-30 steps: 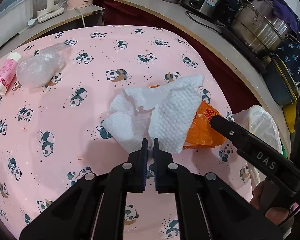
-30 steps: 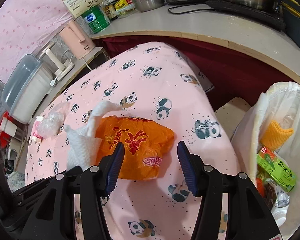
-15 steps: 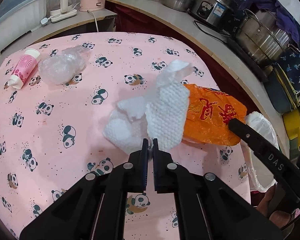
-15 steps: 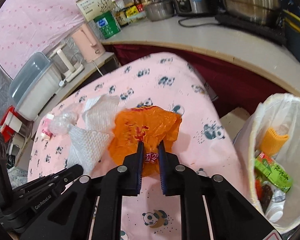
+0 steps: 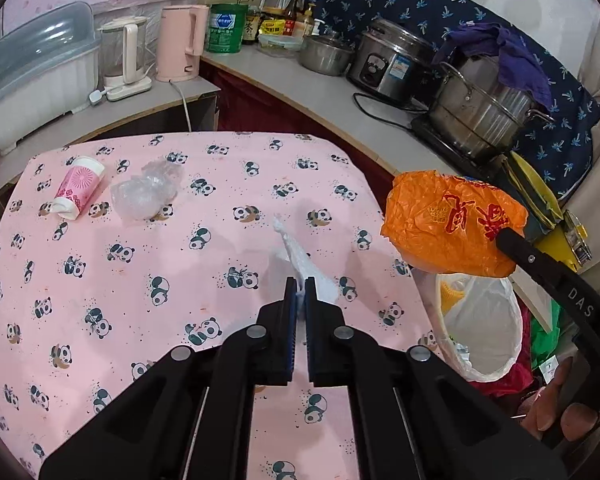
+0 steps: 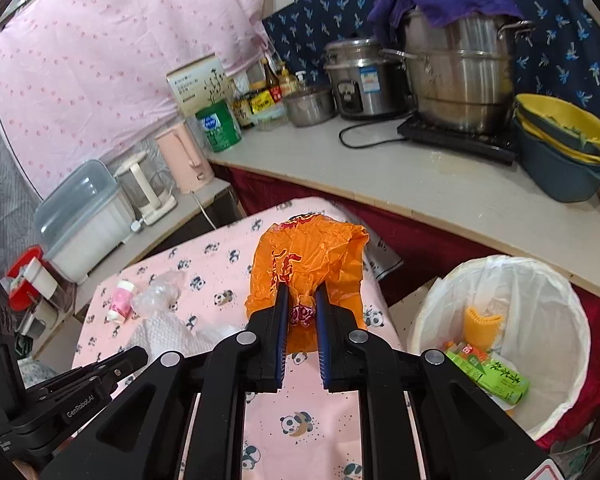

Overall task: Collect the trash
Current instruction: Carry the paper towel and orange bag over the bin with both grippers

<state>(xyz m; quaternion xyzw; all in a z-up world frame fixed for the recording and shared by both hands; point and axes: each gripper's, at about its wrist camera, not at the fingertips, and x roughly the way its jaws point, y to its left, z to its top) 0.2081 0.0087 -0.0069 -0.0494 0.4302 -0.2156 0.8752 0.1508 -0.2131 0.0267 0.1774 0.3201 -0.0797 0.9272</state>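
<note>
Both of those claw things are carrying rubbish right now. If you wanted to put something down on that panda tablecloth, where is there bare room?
Most of the panda tablecloth is bare: the whole near half, below the pink cup and crumpled clear plastic. That far left corner is the only crowded spot. The lined trash bin stands off the table's right edge.

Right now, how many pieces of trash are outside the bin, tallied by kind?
Orange plastic bag, held by the right gripper: 1
White paper towel, held by the left gripper: 1
Crumpled clear plastic: 1
Pink paper cup: 1
Total: 4
</note>
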